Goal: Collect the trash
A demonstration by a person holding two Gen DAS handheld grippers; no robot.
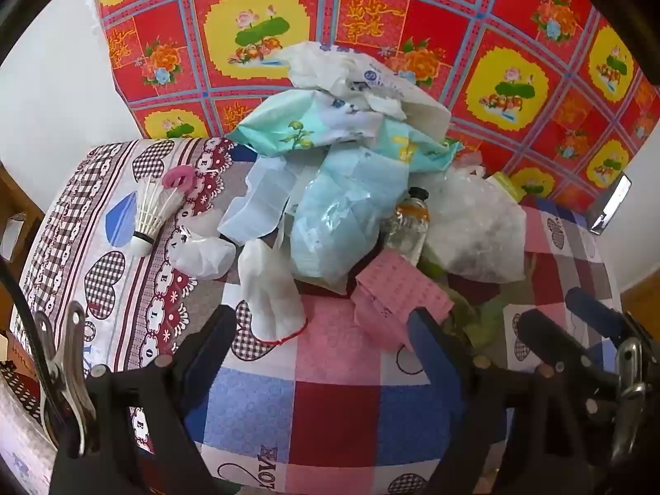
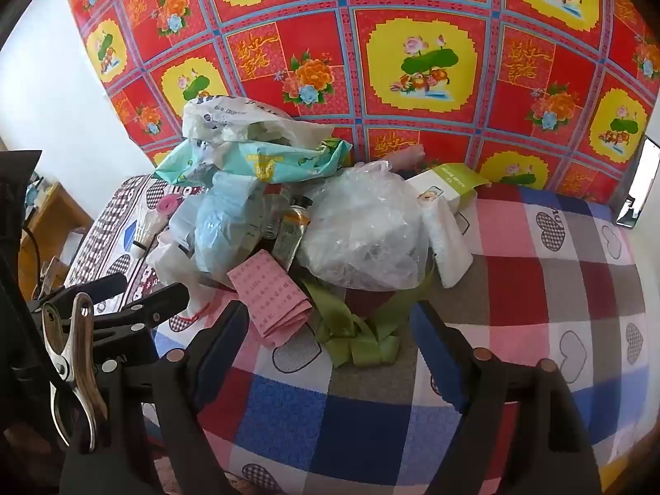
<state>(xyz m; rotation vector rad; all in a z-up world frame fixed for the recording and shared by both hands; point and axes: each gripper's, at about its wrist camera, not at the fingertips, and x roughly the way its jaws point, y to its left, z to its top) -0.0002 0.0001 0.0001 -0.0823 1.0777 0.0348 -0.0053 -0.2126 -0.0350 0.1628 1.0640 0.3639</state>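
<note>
A heap of trash lies on the checked bedcover [image 1: 330, 412]: a teal wrapper [image 1: 288, 128], a pale blue plastic bag [image 1: 338, 222], a small glass bottle [image 1: 408, 222], a clear bag [image 2: 363, 231], a folded pink paper [image 1: 396, 288] and a green ribbon [image 2: 354, 330]. A white glove [image 1: 270, 288] lies at the heap's near left. My left gripper [image 1: 321, 342] is open just short of the glove and pink paper, holding nothing. Beside it on the right, my right gripper [image 2: 330, 338] is open over the green ribbon, also with nothing in it.
A shuttlecock [image 1: 150, 214] and a pink hair tie [image 1: 179, 177] lie left of the heap. A white-and-green box [image 2: 449, 181] and a foam block [image 2: 447, 239] sit to its right. A red flowered cloth [image 2: 412, 20] hangs behind. Wooden furniture [image 2: 53, 214] stands at the left.
</note>
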